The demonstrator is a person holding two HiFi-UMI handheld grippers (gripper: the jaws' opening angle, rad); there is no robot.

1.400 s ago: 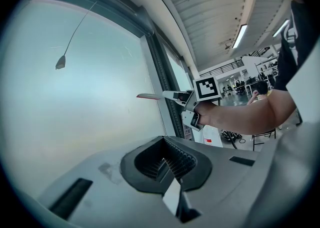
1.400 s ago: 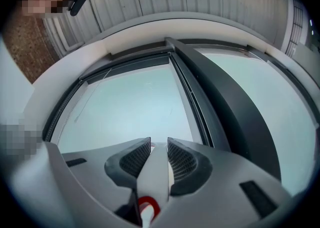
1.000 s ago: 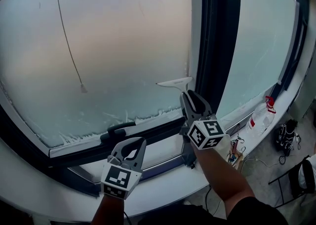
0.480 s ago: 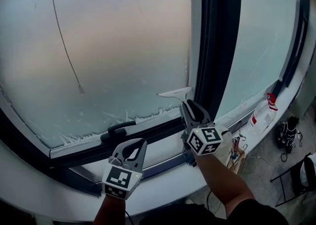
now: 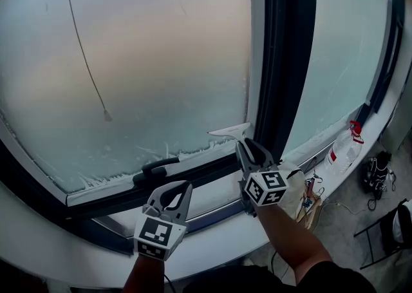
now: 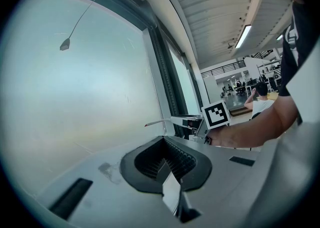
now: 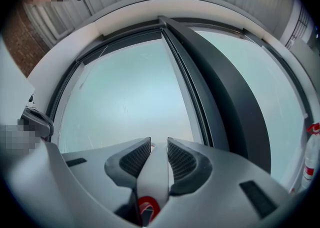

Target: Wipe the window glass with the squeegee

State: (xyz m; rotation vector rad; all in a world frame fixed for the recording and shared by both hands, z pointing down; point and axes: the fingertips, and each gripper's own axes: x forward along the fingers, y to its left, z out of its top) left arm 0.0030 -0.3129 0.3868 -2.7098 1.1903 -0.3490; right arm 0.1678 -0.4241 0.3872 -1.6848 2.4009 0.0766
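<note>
A frosted window glass (image 5: pixel 148 60) fills the head view. My right gripper (image 5: pixel 251 149) is shut on the white handle of the squeegee (image 5: pixel 230 131), whose blade lies against the bottom right corner of the pane, just above the lower frame. The right gripper view shows the squeegee handle (image 7: pixel 156 172) clamped between the two ribbed pads, with the window glass (image 7: pixel 125 101) ahead. My left gripper (image 5: pixel 182 187) is shut and holds nothing; it hovers over the sill, below the pane. The left gripper view shows its jaws (image 6: pixel 162 141) closed, with the squeegee (image 6: pixel 165 121) off to the right.
A black window handle (image 5: pixel 154 167) sits on the lower frame. A thin blind cord (image 5: pixel 106 115) hangs in front of the pane. A dark mullion (image 5: pixel 286 53) divides the two panes. A spray bottle (image 5: pixel 343 148) stands on the white sill (image 5: pixel 212 243) at right.
My right gripper has drawn the squeegee down the glass toward the lower frame. The left gripper has stayed in place.
</note>
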